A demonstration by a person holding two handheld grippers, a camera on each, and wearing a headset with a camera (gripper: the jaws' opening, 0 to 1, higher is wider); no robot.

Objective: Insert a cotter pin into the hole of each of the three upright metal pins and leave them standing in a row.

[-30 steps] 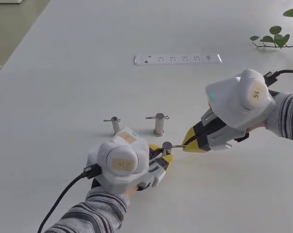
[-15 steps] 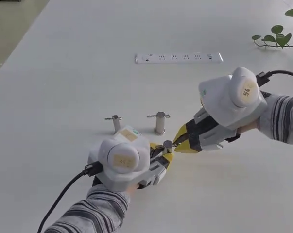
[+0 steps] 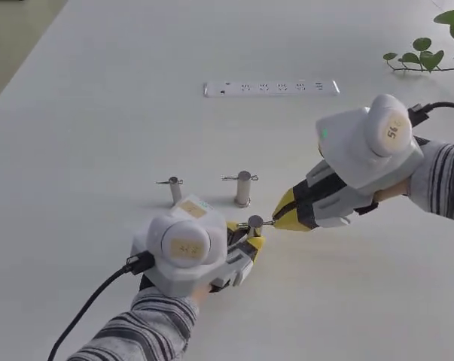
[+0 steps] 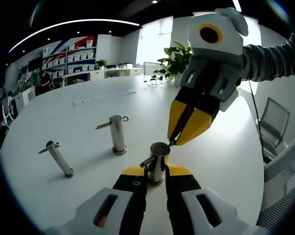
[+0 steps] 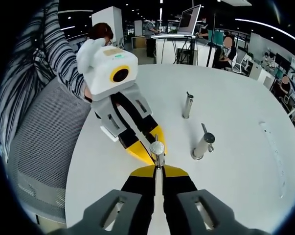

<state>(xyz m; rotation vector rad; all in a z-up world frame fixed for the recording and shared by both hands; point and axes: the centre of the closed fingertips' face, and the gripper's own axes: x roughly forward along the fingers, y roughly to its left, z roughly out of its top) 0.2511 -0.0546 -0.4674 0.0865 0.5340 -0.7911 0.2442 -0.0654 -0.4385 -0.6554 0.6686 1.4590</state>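
Left claw (image 4: 156, 172): clamped on the lower shaft of the held pin (image 3: 254, 223), one yellow-tipped jaw on each side. The held pin stands upright on the white counter (image 3: 99, 113), long axis vertical, flat round head uppermost.

Right claw (image 5: 158, 171): jaws drawn almost together on the outer end of the cotter pin (image 3: 266, 222). The cotter pin lies level, long axis horizontal, running from the right claw's tips straight into the side of the held pin just under its head. In the left gripper view a short metal end stands out from the opposite side of that head.

The two claws meet nose to nose at the held pin, the right claw coming in from the person's right and slightly above.

Second pin (image 3: 243, 188): upright, just beyond the held pin, apart from both claws. The second cotter pin (image 3: 239, 178) crosses it horizontally near the top, loop end to the right in the head view.

Third pin (image 3: 175, 191): upright, thinner, well to the left of the second pin. The third cotter pin (image 3: 166, 182) crosses it horizontally near the top.

Power strip (image 3: 270, 88): flat on the counter, far side. Plant (image 3: 430, 56): leaves at the far right corner.
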